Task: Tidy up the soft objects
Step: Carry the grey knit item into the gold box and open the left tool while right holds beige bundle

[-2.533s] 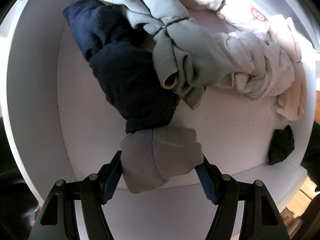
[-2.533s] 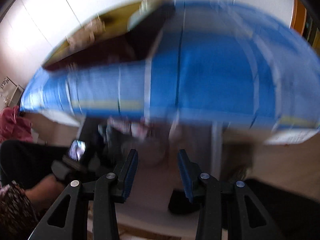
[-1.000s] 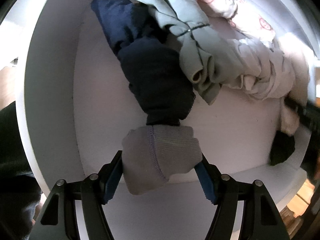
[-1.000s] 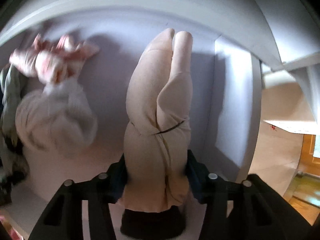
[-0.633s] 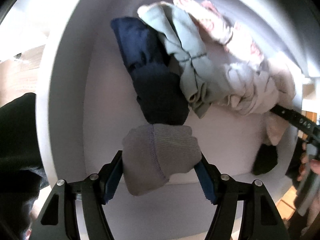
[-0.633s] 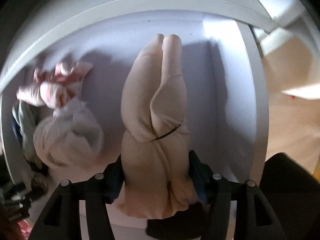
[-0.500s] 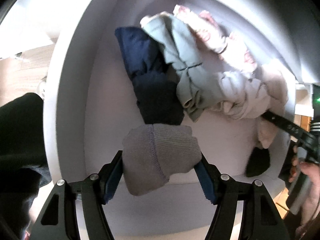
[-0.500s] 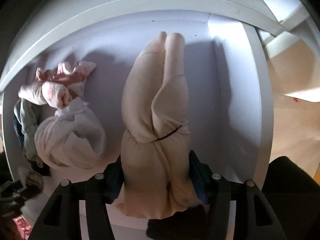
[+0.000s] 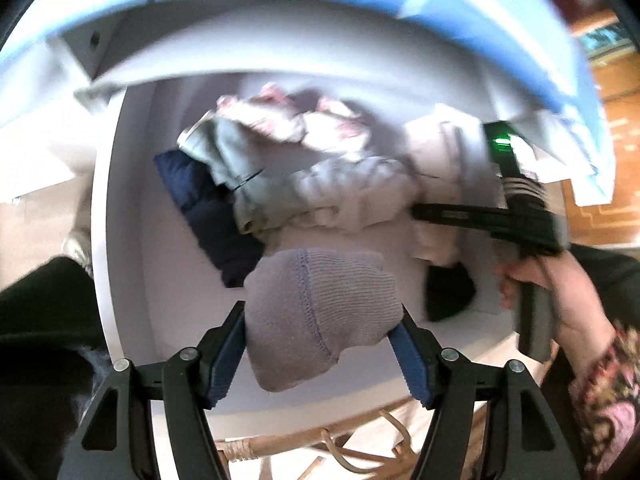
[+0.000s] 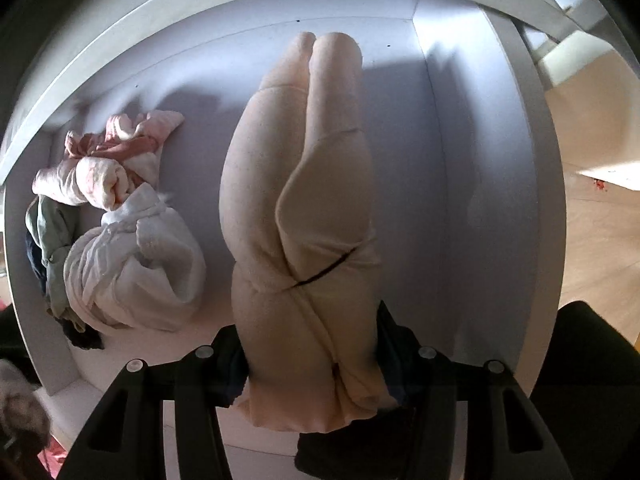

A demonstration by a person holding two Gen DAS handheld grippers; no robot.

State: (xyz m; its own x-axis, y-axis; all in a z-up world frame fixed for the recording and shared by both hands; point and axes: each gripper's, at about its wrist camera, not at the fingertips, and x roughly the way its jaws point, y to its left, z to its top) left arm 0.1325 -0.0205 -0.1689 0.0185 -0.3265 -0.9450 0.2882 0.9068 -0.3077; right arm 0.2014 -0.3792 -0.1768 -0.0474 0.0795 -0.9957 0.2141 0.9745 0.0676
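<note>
Right now the left gripper (image 9: 322, 354) is clamped on a grey knit sock roll (image 9: 320, 316), lower centre of the left wrist view, jaws pressed into both sides. Roll hangs over the front lip of a white drawer (image 9: 105, 216). Bare drawer floor shows along the left wall and under the roll; pile sits toward the back.

Pile, left to right: navy roll (image 9: 218, 220) w/ pale green banded roll (image 9: 240, 176) lying across its top end, pink-print white bundle (image 9: 280, 120) at the back wall, white ruffled bundle (image 9: 352, 196) mid-frame. Small black item (image 9: 450, 294) near the front right corner. View is blurred, edges soft.

Right gripper (image 10: 310, 364) grips a cream banded roll (image 10: 304, 220), centre of the right wrist view, roll pointing at the back wall, tip close to it. Open floor on both sides: a wide strip to the right wall, narrower gap to the white bundle at left. Same gripper shows at the right edge of the left wrist view, held by the right hand (image 9: 560, 288).
</note>
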